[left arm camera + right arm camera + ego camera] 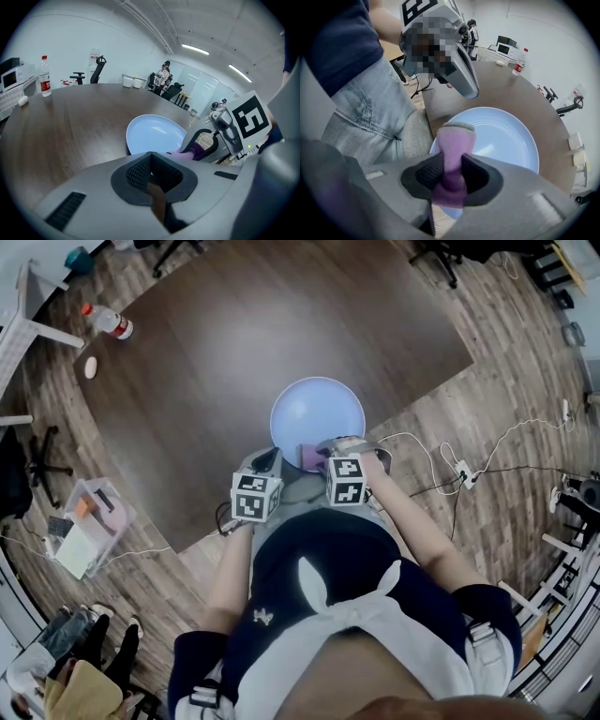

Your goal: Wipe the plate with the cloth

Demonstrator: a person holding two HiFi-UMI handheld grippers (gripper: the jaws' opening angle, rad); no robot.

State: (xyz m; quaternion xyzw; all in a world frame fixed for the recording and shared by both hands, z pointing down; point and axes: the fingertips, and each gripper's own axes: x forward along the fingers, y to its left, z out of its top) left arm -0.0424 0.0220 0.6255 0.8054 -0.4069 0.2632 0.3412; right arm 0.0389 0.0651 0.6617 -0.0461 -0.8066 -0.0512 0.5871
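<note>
A pale blue plate (317,409) lies at the near edge of the dark brown table (216,352), just in front of the seated person. My right gripper (452,171) is shut on a folded purple cloth (454,140), which sticks out past the jaws above the plate's near rim (501,136). In the head view the cloth (309,457) shows between the two marker cubes. My left gripper (151,171) points at the plate (150,133) with its pads together and nothing between them. It hovers close beside the right gripper (201,145), left of the cloth (194,152).
A water bottle (108,322) and a small round object (91,367) sit at the table's far left. On the floor stand a plastic box of things (89,521) and cables (450,465). Office chairs (96,70) stand behind the table. The person's jeans-clad lap (370,112) is below the grippers.
</note>
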